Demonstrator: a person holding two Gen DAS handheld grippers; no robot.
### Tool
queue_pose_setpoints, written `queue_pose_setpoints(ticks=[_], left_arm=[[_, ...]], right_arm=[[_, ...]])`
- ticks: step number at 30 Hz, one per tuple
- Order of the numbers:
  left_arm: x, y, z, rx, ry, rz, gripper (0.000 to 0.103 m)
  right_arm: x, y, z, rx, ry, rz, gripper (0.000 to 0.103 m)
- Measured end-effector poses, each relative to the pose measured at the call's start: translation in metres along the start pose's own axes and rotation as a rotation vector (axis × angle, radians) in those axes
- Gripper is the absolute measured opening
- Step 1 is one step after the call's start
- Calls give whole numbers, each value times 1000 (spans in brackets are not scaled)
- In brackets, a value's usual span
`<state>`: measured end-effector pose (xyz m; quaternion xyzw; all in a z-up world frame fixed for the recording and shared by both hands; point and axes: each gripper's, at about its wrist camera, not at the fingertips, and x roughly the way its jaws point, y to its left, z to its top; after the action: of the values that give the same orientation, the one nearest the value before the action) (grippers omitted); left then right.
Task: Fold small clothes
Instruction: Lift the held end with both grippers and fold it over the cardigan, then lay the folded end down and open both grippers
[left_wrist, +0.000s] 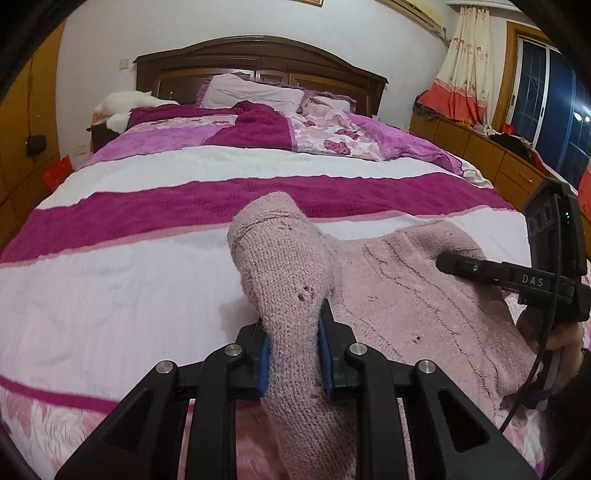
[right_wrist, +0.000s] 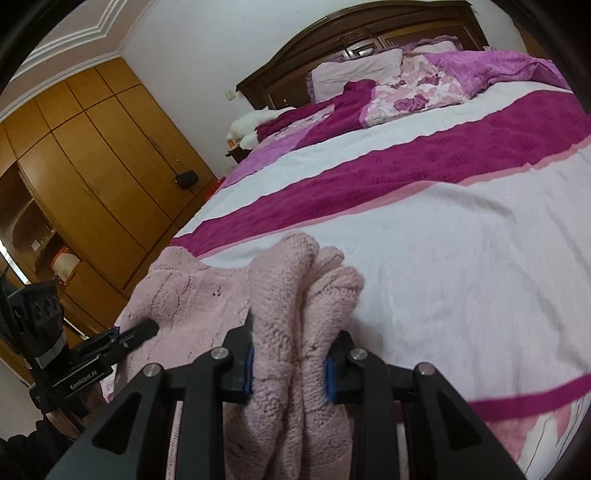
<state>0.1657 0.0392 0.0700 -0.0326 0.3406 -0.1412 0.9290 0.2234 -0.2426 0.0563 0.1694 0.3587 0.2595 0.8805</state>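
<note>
Folding barely begun: left gripper (left_wrist: 295, 354) and right gripper (right_wrist: 290, 363) each clamp bunched sweater (left_wrist: 406, 295), its body spread unfolded between them.

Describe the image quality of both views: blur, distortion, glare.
Left wrist view: sharp, strong fisheye bowing of the bed, bright glare spots in the dark window. Right wrist view: same bowing, bedspread smeared at right, pink sweater slightly soft.

The pink knit garment (left_wrist: 406, 295) runs off the near edge, its lower part unseen; bunched folds hide the right hand-held gripper (right_wrist: 290, 373) pads; the bed (right_wrist: 461, 258) blurs rightward.
</note>
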Motion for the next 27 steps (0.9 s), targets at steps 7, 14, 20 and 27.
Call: queue_pose_setpoints(ticks=[7,14,20,27], left_arm=[[32,13,25,12,19,21,0],[73,23,51,-3,46,69,0],[120,27,63,42,150,87,3],[71,47,65,-30,72,138,9]], right_arm=[[18,-10,20,19,-23,-21,28],[45,-24,46,44,-26,-41,28],[71,-42,58,67,2,-96,29],[56,-30,61,-26,-18,-411,74]])
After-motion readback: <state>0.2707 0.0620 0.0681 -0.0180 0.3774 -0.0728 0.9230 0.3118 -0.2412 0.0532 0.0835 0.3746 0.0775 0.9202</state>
